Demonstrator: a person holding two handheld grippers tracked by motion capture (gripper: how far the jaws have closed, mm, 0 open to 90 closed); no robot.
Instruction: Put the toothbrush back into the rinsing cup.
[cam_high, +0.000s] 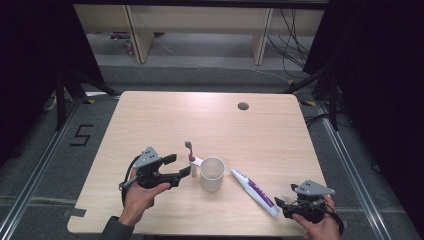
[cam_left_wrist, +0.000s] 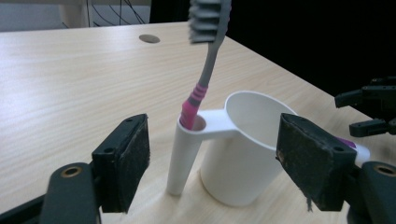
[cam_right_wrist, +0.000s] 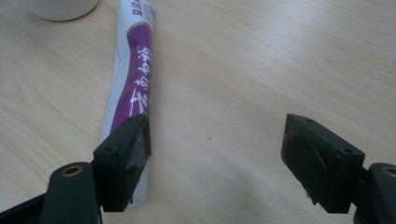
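Toothbrush stands in the cup's holder, both grippers released.

At centre frame of the high view, the toothbrush (cam_left_wrist: 205, 70) stands tilted in the side tube of the white cup (cam_high: 212, 174). The left gripper (cam_high: 181, 167), lower left, has its jaws spread, gripping nothing. The right gripper (cam_right_wrist: 215, 158), lower right, is spread wide beside the toothpaste tube (cam_right_wrist: 131, 79).

On the pale wooden table (cam_high: 150, 120) in front of you: one white cup (cam_high: 212, 174), its single side tube carrying one toothbrush (cam_high: 190, 151) with a pink-and-grey handle, and one purple-and-white toothpaste tube (cam_high: 255, 191) lying flat. You work two handheld tools, the left gripper (cam_high: 181, 167) and the right gripper (cam_high: 278, 206), each with two black jaws. One round grommet hole (cam_high: 243, 106) marks the tabletop's far side.
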